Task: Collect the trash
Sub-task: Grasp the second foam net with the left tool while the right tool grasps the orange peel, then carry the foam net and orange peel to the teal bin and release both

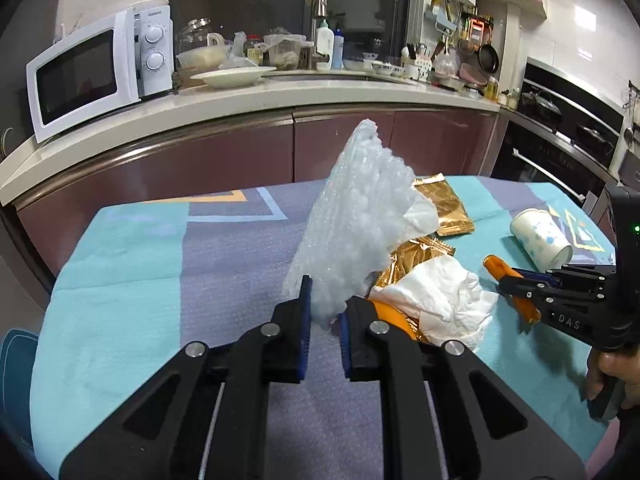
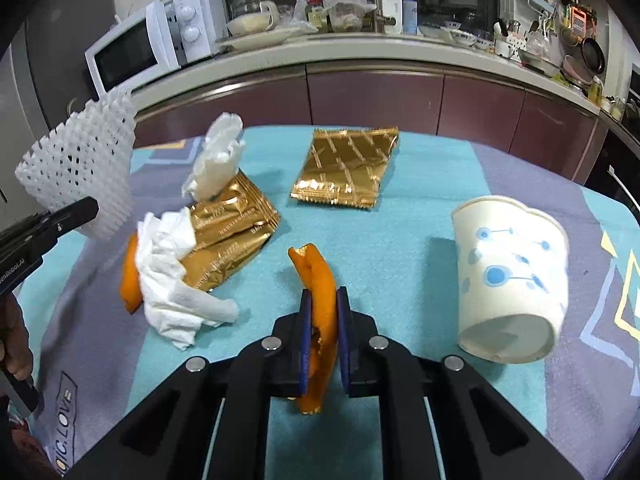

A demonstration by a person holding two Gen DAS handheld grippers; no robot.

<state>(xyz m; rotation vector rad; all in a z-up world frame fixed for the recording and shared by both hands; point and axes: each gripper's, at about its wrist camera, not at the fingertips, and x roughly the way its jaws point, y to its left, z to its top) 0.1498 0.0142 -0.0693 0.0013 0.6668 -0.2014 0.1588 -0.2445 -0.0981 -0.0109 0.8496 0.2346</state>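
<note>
My left gripper [image 1: 323, 312] is shut on a white foam net sleeve [image 1: 356, 216], held upright above the table; it also shows in the right wrist view [image 2: 84, 168]. My right gripper [image 2: 323, 312] is shut on a strip of orange peel [image 2: 318, 280], also seen in the left wrist view [image 1: 508, 280]. On the table lie a crumpled white tissue [image 2: 172, 280] over another orange peel [image 2: 130, 276], a gold wrapper [image 2: 228, 232] with a second tissue [image 2: 218, 156] on it, another gold wrapper [image 2: 348, 168], and a tipped paper cup [image 2: 516, 276].
The table is covered with a teal and purple cloth [image 2: 400, 240]. Behind it runs a kitchen counter [image 1: 240, 100] with a microwave [image 1: 92, 72], dishes and bottles. An oven [image 1: 560, 152] stands at the right.
</note>
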